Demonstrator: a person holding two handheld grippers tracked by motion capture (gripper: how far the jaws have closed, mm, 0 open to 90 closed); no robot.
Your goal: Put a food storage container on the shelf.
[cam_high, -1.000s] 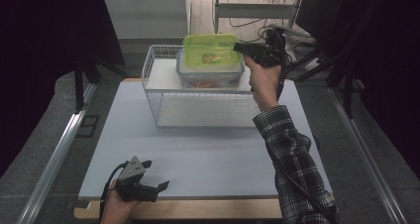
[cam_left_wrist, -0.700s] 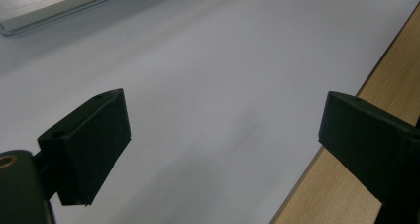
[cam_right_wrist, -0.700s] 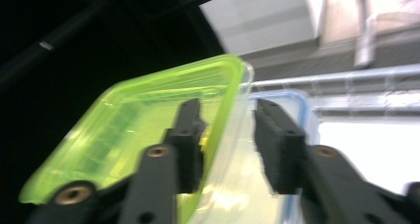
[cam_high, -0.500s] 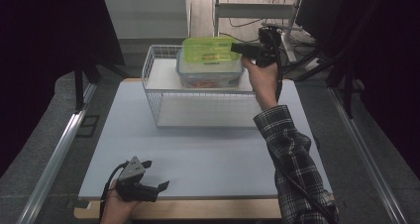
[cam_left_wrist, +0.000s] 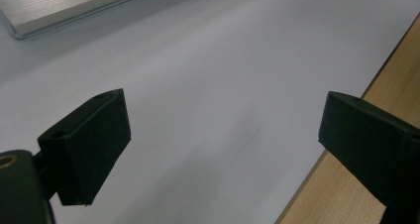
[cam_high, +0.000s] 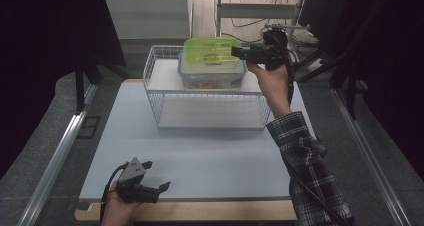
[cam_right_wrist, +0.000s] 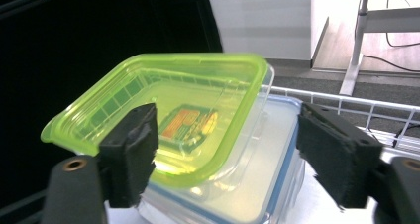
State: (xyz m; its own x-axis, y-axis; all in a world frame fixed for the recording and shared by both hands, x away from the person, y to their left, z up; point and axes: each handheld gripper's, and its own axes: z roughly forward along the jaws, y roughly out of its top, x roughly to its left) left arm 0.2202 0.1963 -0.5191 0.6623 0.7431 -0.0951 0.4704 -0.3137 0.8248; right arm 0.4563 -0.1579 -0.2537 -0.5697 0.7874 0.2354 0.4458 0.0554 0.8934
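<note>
Starting at the left: our left gripper (cam_high: 150,182) sits low over the near edge of the white mat (cam_high: 200,161), jaws spread wide with nothing between them; the left gripper view (cam_left_wrist: 223,135) shows bare mat under the gap and the wooden table edge (cam_left_wrist: 356,184) beside one pad. Mid-table we've got the white wire basket (cam_high: 155,93) standing on the mat, with a clear container with a blue-rimmed lid (cam_high: 212,76) resting on its upper shelf. On top of that lid lies the green lid (cam_high: 210,50), tilted and offset rather than seated square. At the right, our right gripper (cam_high: 239,52) is level at the green lid's right edge; its jaws have just been opening and now stand well apart. In the right gripper view (cam_right_wrist: 225,149) the green lid (cam_right_wrist: 163,105) runs between the pads, just beside one, well clear of the other, so no clamp on it.
</note>
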